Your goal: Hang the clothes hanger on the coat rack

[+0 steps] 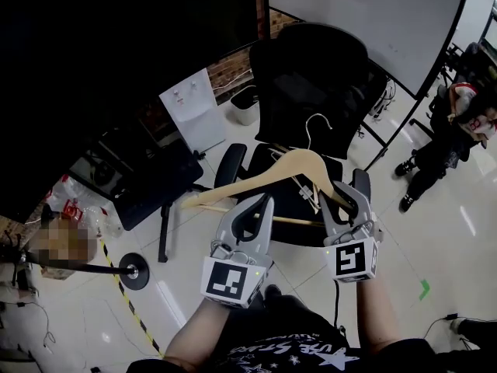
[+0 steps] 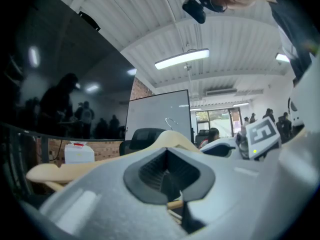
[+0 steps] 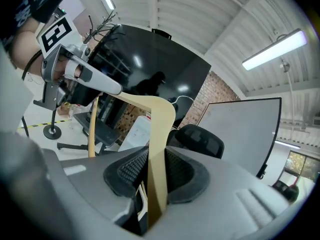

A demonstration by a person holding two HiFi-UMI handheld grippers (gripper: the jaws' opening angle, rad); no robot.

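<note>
A pale wooden clothes hanger (image 1: 268, 173) with a metal hook (image 1: 314, 127) is held up in front of me by both grippers. My left gripper (image 1: 260, 202) is shut on its left side near the lower bar; in the left gripper view the wood (image 2: 65, 171) runs off to the left behind the closed pads. My right gripper (image 1: 342, 196) is shut on the hanger's right arm (image 3: 159, 134), which stands pinched between the ribbed pads. The coat rack's round black base (image 1: 133, 271) stands on the floor at lower left; its hooked top (image 3: 102, 26) shows in the right gripper view.
A black office chair (image 1: 311, 76) stands right behind the hanger. Beyond it is a whiteboard on a stand (image 1: 373, 14). A white box (image 1: 194, 111) leans by the brick wall. A person (image 1: 458, 123) sits at far right. Yellow-black tape (image 1: 128, 301) crosses the floor.
</note>
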